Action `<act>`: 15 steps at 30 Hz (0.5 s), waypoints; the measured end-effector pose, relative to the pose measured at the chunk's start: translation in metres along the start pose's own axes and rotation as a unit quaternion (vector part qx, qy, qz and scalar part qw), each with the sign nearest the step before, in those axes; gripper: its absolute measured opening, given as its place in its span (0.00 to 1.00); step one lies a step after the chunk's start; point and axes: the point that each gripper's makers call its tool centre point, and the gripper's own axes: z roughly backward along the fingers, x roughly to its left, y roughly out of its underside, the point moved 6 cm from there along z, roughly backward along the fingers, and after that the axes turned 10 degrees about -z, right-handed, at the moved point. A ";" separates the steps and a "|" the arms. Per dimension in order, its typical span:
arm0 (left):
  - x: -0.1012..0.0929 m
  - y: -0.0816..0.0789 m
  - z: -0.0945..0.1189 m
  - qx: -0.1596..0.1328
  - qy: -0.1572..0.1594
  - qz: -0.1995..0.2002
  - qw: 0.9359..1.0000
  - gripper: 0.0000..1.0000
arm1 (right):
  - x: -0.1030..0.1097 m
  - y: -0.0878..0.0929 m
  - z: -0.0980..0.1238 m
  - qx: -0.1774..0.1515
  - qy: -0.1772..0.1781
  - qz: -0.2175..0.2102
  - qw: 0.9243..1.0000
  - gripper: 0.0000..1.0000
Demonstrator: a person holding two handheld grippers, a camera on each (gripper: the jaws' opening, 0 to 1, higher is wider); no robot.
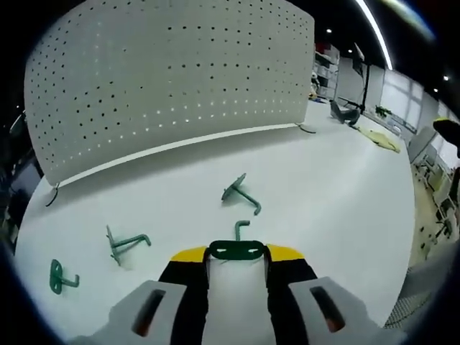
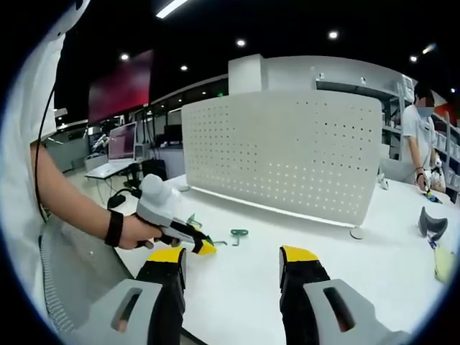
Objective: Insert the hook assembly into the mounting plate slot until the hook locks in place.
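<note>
We are pinching a green metal hook assembly by its flat plate between our left gripper's yellow-tipped jaws; the plate's long axis is running crosswise and its hook is pointing toward twelve o'clock, at the white perforated mounting plate standing upright on the white table. Three more green hooks are lying at ten to twelve o'clock. Our right gripper is hovering with jaws apart, holding nothing.

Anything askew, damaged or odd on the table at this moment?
Nothing looks damaged or spilled. Three spare green hooks lie scattered at different angles on the white table, none in the pegboard. The left gripper holds a fourth by its plate.
</note>
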 end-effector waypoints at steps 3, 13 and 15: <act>0.000 0.000 0.000 0.000 0.009 0.004 1.000 0.30 | 0.000 0.000 0.000 0.001 0.001 0.001 1.000 0.53; 0.003 -0.002 0.012 -0.001 0.031 0.032 0.999 0.30 | 0.006 -0.003 -0.003 0.000 -0.007 0.011 1.000 0.52; 0.004 -0.004 0.015 -0.005 0.035 0.041 0.999 0.30 | 0.007 -0.004 -0.004 -0.001 -0.009 0.011 1.000 0.52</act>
